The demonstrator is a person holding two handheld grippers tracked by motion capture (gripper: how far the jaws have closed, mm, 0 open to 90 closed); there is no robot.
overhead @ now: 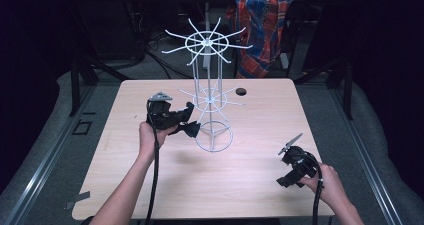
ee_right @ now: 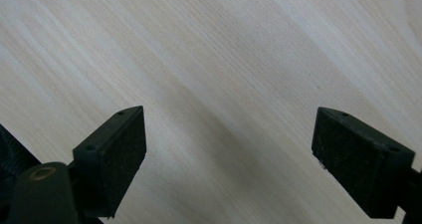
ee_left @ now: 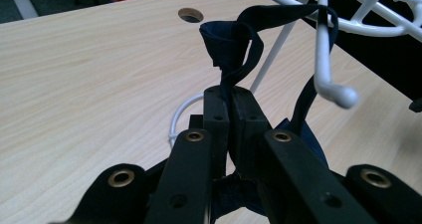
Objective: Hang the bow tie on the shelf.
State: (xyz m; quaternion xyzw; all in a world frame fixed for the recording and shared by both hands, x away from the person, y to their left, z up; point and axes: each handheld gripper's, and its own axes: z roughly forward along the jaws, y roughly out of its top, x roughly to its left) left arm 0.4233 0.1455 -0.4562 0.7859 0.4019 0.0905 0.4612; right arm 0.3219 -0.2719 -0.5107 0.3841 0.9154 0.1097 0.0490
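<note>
A white wire rack with two rings of hooks stands mid-table on a ring base. My left gripper is beside its lower ring, just left of the post. In the left gripper view its jaws are shut on a dark navy fabric strap. The strap loops up and drapes over a white hook arm with a rounded tip. More navy fabric hangs below the jaws. My right gripper is low over the table's near right; its jaws are open over bare wood.
The light wooden table has a round cable hole behind the rack. A plaid cloth hangs on something beyond the far edge. Dark floor and metal frames surround the table.
</note>
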